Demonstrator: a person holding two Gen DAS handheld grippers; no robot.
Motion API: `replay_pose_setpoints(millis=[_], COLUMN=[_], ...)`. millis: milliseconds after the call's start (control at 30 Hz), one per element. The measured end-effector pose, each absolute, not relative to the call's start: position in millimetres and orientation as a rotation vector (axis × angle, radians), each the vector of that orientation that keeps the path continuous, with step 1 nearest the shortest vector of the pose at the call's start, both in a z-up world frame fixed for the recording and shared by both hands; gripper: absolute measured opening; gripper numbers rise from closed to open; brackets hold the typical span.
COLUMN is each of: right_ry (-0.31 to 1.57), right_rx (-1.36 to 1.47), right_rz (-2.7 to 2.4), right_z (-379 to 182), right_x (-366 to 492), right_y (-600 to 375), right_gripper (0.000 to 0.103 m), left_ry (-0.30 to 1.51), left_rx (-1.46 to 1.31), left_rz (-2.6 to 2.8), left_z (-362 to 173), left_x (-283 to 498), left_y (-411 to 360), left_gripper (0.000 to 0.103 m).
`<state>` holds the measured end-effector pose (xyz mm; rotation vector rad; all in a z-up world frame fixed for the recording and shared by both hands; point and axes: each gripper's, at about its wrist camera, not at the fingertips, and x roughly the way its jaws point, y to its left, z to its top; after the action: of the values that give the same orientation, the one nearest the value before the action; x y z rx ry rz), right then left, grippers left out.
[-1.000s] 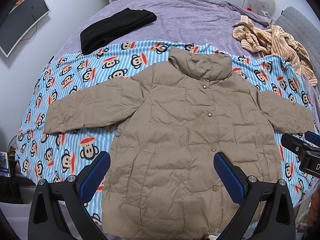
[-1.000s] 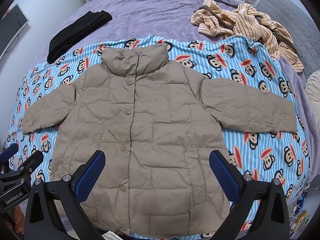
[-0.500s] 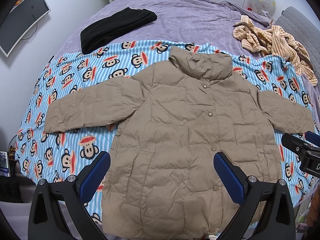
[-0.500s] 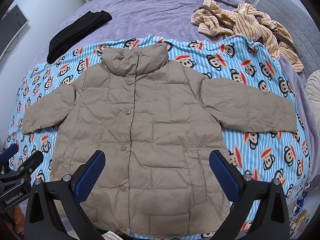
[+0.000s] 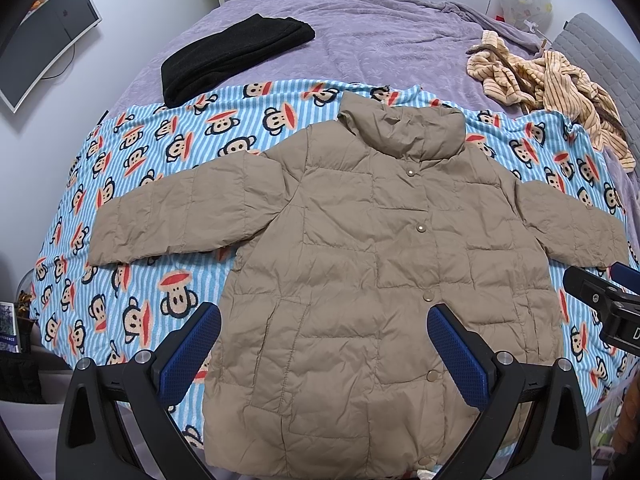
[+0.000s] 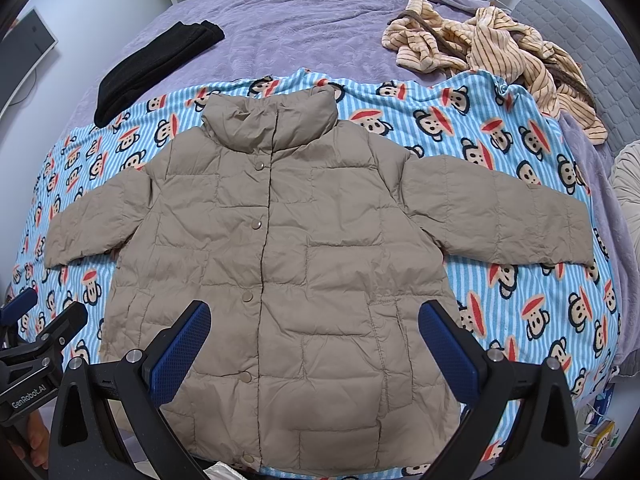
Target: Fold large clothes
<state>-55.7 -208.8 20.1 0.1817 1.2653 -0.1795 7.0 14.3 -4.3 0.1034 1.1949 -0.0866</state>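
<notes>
jacket (image 5: pixel 372 264): tan quilted puffer, flat, front up, snapped shut down the middle; collar at the far end, hem at the near bed edge; both sleeves spread out sideways; lies on the blanket
blanket (image 5: pixel 168 152): blue-striped with monkey faces, under the jacket, showing past both sleeves and the collar
cover (image 5: pixel 380 36): purple, beyond the blanket, past the jacket collar
black garment (image 5: pixel 236 56): folded, beyond the jacket's left sleeve, on the cover, its near end touching the blanket edge
striped garment (image 6: pixel 492 56): tan and cream, crumpled, beyond the jacket's right sleeve, partly over the blanket corner
monitor (image 5: pixel 44 40): on the wall, far left of the jacket
left gripper (image 5: pixel 324 354): above the jacket hem, left half; fingers (image 5: pixel 188 356) spread wide, blue pads, nothing between them; touching the fabric or not, cannot tell
right gripper (image 6: pixel 314 350): above the jacket hem, right half; fingers (image 6: pixel 448 352) spread wide, holding nothing; its side also shows at the right edge of the left wrist view, near the right cuff
</notes>
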Motion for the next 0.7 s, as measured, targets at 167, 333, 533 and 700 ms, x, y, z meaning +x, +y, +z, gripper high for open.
replay_pose_setpoints(millis=[167,333,533,700], right_ry=[1.265,1.267,1.27,1.282], right_rx=[0.182,0.181,0.184,0.192], right_rz=[-0.179,-0.18,-0.18,-0.185], right_z=[19.5,19.8,20.3,15.7], right_x=[-55.6,-55.0,-53.9,-56.9], right_y=[-208.8,-208.8,-209.4,-206.9], right_gripper=[0.103,0.103,0.103,0.103], left_ry=[1.196,1.197,1.199,1.208], left_rx=[0.104,0.103,0.099,0.093], left_rz=[-0.087,-0.087,-0.096,-0.109], left_z=[-4.0,-3.7,-5.8,-14.1], left_x=[7.4,7.6,5.0,-3.4], left_y=[13.9,13.4,14.6,19.2], left_gripper=[0.103,0.103,0.103,0.103])
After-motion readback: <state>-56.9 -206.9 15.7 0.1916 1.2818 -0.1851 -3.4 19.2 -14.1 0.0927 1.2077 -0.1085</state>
